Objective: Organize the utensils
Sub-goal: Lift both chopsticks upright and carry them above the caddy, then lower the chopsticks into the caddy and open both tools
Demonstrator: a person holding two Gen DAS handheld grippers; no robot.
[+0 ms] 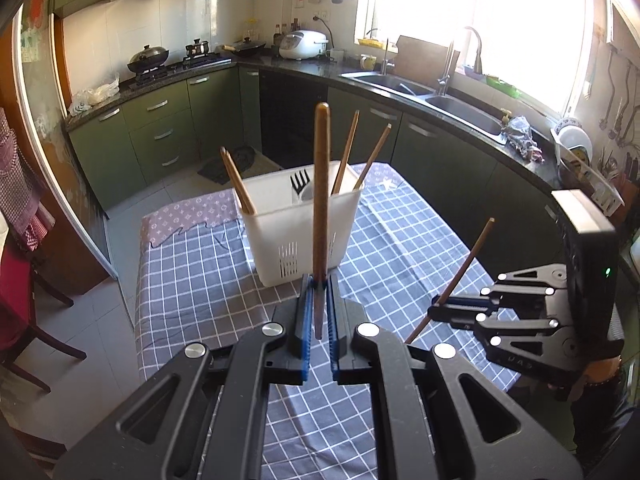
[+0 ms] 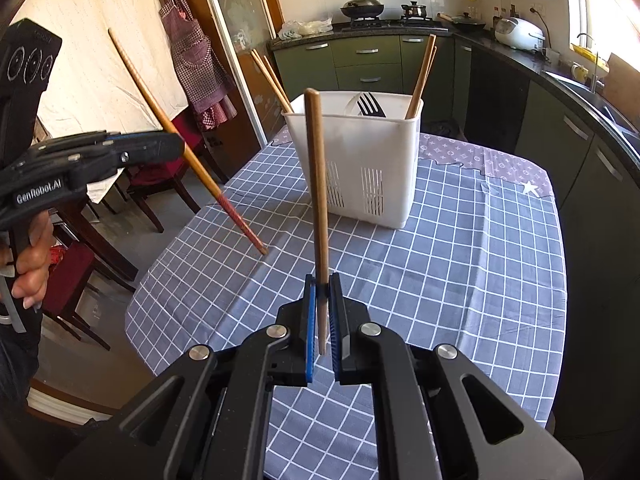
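A white slotted utensil caddy [image 1: 280,232] [image 2: 394,148] stands on the checked tablecloth [image 2: 460,260]. It holds a black fork [image 1: 300,184] [image 2: 370,106], a pair of chopsticks [image 1: 236,184] leaning left and another pair [image 1: 348,152] leaning right. My left gripper [image 1: 320,280] [image 2: 180,148] is shut on a wooden chopstick [image 1: 321,184] [image 2: 224,200] whose red-patterned tip hangs just above the cloth. My right gripper [image 2: 322,280] [image 1: 434,312] is shut on a second chopstick [image 2: 316,168] [image 1: 466,264], near upright. Both grippers are in front of the caddy, the left one further left.
A person's hand [image 2: 32,256] holds the left gripper's handle. Dark wooden chairs [image 2: 160,184] stand left of the table. Green kitchen cabinets [image 1: 168,132], a stove with pans and a sink [image 1: 460,108] line the far walls. A patterned cloth [image 1: 192,216] covers the table's far end.
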